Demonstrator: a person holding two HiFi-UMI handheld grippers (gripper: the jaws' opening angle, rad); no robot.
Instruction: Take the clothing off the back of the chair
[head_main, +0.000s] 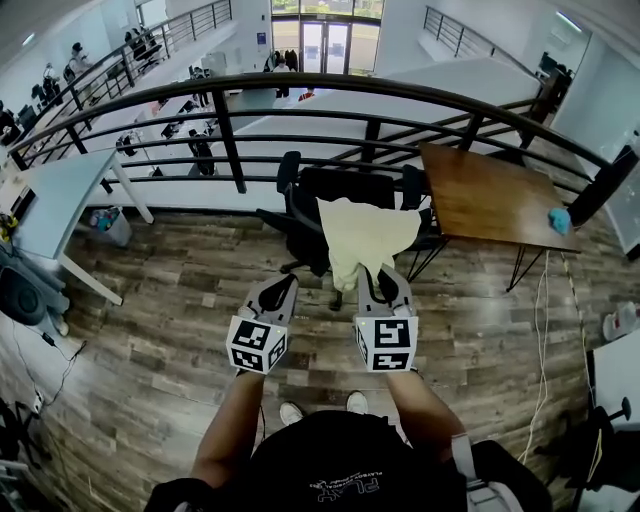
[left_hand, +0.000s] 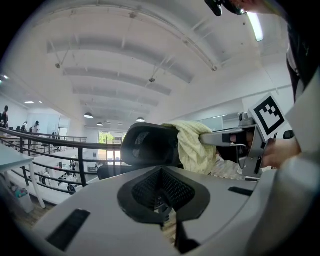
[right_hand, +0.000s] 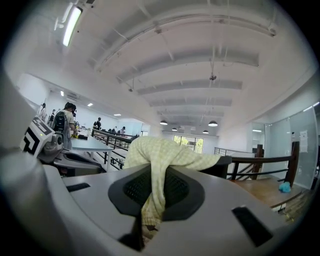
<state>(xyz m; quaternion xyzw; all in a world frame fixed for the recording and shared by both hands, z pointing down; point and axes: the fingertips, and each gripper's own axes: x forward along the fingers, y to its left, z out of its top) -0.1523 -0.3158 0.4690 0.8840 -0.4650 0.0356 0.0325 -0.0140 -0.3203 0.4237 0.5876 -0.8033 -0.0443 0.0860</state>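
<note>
The pale yellow clothing (head_main: 366, 235) hangs over the back of the black chair (head_main: 345, 188). Its top lies across the chair back. Its bottom end comes down to the right gripper (head_main: 385, 280). The right gripper view shows that gripper's jaws squeezed on the cloth, with a strip of it running down between them. The left gripper (head_main: 279, 290) is just beside the right one, a little to the left of the clothing and not touching it. Its jaws are closed together with nothing held in them.

The chair stands on a wooden floor (head_main: 170, 330) made of long brown and grey boards. Just behind the chair is a dark railing (head_main: 300, 88) with bars. Past the railing you can see down to a lower floor with desks and people. The room is big and bright, with a white ceiling and lamps.

A brown wooden table (head_main: 490, 195) stands just beside the chair on the right, and a small blue thing (head_main: 560, 218) sits near its far end. Thin cables (head_main: 545, 300) lie on the floor under that side. A white table (head_main: 60, 195) is well apart on the left, with a bin (head_main: 110, 225) near it. Between the white table and the chair there is a wide stretch of floor. The person's shoes (head_main: 320, 408) are on the boards, near the chair.
</note>
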